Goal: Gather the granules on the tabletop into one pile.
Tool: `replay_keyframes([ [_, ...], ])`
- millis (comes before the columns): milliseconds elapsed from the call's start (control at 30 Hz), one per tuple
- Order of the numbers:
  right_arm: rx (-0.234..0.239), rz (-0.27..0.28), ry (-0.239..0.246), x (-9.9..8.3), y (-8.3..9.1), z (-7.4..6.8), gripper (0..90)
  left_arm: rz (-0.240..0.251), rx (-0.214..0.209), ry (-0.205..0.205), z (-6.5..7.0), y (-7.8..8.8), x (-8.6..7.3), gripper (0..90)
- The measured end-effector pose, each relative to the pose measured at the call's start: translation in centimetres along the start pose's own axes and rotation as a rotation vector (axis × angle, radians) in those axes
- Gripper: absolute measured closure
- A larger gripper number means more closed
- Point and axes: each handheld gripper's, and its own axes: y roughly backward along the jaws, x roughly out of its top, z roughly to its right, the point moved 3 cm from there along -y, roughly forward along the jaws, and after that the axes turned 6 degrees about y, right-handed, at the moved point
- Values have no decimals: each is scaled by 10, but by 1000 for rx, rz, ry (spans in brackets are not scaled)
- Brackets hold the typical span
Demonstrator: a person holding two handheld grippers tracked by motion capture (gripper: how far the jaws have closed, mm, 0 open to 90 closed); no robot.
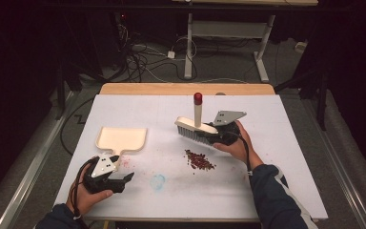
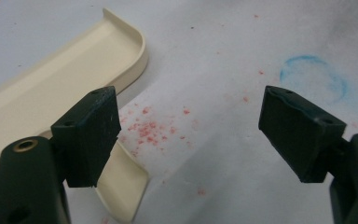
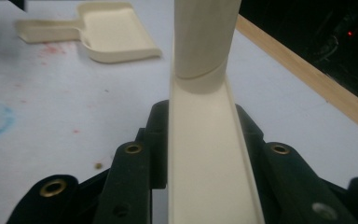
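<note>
Right gripper clamped on a hand brush, left gripper spread wide beside a dustpan.

At centre right of the high view, the right gripper (image 1: 218,134) has its jaws closed on the cream head of the hand brush (image 1: 196,126), whose red-capped handle stands upright. At lower left, the left gripper (image 1: 124,179) holds nothing, its jaws wide apart just beside the handle of the cream dustpan (image 1: 122,139). A pile of red crumbs (image 1: 199,161) lies below the brush on the white table (image 1: 290,157), near a faint blue ring (image 1: 157,182).
</note>
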Motion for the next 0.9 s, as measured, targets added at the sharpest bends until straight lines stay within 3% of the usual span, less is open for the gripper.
replay_keyframes([
  [100,-15,-28,13,-6,-14,0,672,-5,0,-2,0,0,-1,201],
  [167,4,-8,13,-7,-18,-2,672,-4,-2,1,0,0,-2,200],
  [233,38,4,14,-7,-20,-6,672,-3,-2,1,0,0,-2,201],
  [367,109,10,60,-8,-19,-19,664,-5,-2,-6,1,1,-2,201],
  [467,153,13,99,-11,-14,-30,657,-7,-2,-5,1,1,-2,201],
  [700,199,43,121,-21,9,-41,662,-13,-3,-9,1,0,-2,200],
  [900,183,45,117,-26,21,-41,665,-13,-3,-10,2,0,-2,201],
])
